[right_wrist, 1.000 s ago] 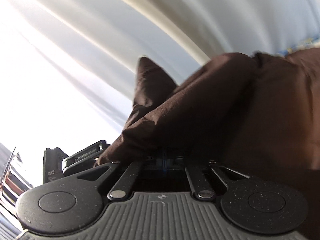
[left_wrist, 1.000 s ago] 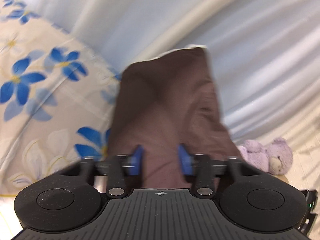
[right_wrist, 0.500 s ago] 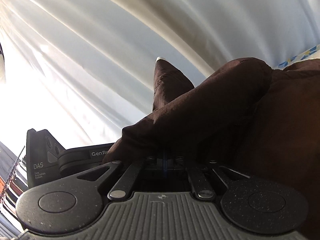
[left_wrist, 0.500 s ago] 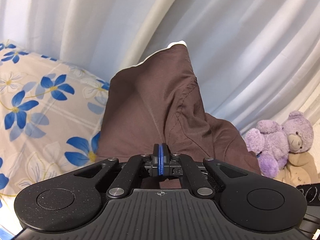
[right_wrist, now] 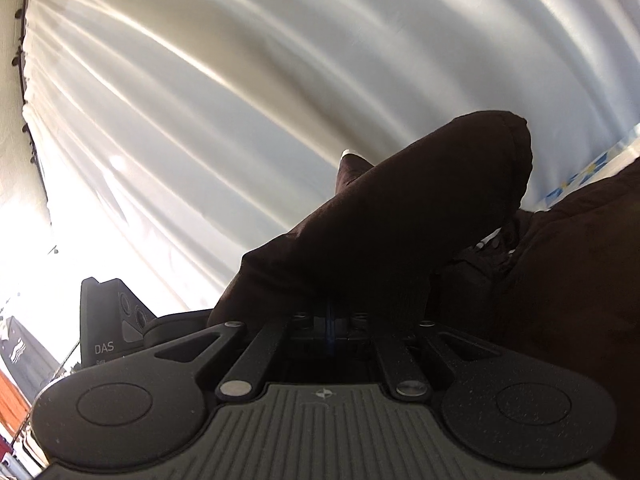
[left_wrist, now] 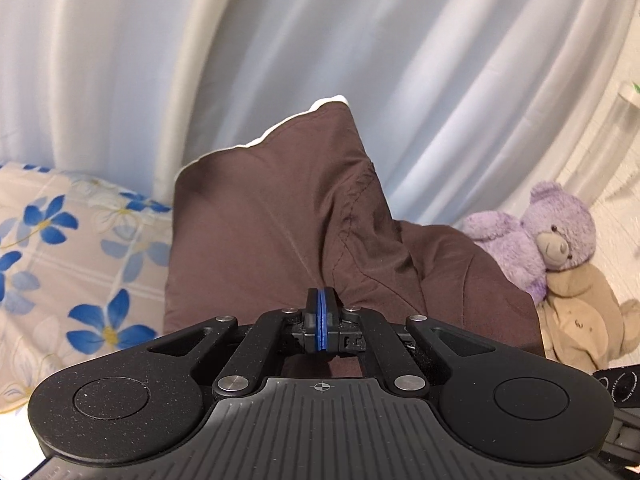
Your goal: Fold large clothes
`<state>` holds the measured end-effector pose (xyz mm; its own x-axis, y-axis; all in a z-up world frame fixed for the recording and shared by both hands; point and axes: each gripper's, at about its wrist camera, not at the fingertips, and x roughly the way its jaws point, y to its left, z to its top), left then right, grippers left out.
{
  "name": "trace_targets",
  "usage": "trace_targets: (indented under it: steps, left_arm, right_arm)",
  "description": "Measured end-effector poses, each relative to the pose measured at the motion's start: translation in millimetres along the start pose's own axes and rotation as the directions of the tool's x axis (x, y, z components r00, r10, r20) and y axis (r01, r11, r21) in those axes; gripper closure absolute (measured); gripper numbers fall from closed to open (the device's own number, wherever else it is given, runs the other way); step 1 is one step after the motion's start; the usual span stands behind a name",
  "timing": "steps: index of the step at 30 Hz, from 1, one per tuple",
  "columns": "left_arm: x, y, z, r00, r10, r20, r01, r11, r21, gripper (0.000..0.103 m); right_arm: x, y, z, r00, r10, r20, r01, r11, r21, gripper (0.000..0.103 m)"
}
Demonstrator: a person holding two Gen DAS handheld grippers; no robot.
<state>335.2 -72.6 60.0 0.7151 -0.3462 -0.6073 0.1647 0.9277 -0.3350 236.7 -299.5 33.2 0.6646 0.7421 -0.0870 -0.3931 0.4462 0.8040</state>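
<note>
Garment [left_wrist: 272,224] corner points upward, away from hand-held gripper [left_wrist: 321,312].

Dark brown garment [left_wrist: 272,232] stands bunched upright, pale lining showing along its top edge

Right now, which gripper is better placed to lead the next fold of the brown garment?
Probably the left gripper: shut on the brown garment, open floral bedding beside it. The right gripper grips bunched fabric.
</note>
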Motion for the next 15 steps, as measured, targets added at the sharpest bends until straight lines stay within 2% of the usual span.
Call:
trace_targets:
  steps: [3, 7, 10, 11, 12, 13, 14, 15]
  left_arm:
    - [8.6, -21.9, -4.8, 1.0, -0.01, 0.004, 0.01, 0.999, 0.053, 0.103]
    - [32.4, -47.6, -15.8, 0.999, -0.049, -0.01, 0.05, 0.995, 0.091, 0.103]
    - [70.7, -51.2, -35.0, 0.992, -0.105, -0.076, 0.109, 0.993, 0.05, 0.103]
    - [86.4, -48.5, -45.1, 0.98, -0.165, -0.115, 0.169, 0.985, 0.021, 0.102]
    - [105.4, -40.8, -56.1, 0.954, -0.25, -0.163, 0.249, 0.968, -0.029, 0.092]
    - [120.3, -33.6, -68.3, 0.934, -0.306, -0.185, 0.297, 0.952, -0.075, 0.093]
    - [126.8, -29.2, -78.3, 0.928, -0.327, -0.178, 0.318, 0.945, -0.081, 0.094]
    - [123.5, -28.3, -85.0, 0.929, -0.342, -0.144, 0.338, 0.94, -0.052, 0.094]
  right_arm:
    - [-14.0, -14.9, 2.7, 1.0, -0.015, 0.023, 0.014, 0.999, 0.041, 0.099]
    - [-36.1, -26.1, 6.6, 0.996, -0.061, 0.063, 0.059, 0.998, 0.031, 0.099]
    - [-54.2, -42.4, 8.6, 0.986, -0.146, 0.083, 0.144, 0.989, 0.039, 0.099]
    - [-59.8, -49.2, 8.0, 0.976, -0.2, 0.082, 0.197, 0.98, 0.041, 0.099]
    - [-65.5, -56.3, 6.8, 0.962, -0.263, 0.075, 0.261, 0.965, 0.038, 0.099]
    - [-72.1, -63.9, 5.3, 0.941, -0.332, 0.068, 0.33, 0.943, 0.044, 0.099]
    - [-88.0, -74.8, 6.2, 0.922, -0.382, 0.061, 0.378, 0.923, 0.071, 0.099]
    - [-103.9, -85.1, 6.8, 0.916, -0.398, 0.056, 0.39, 0.913, 0.119, 0.099]
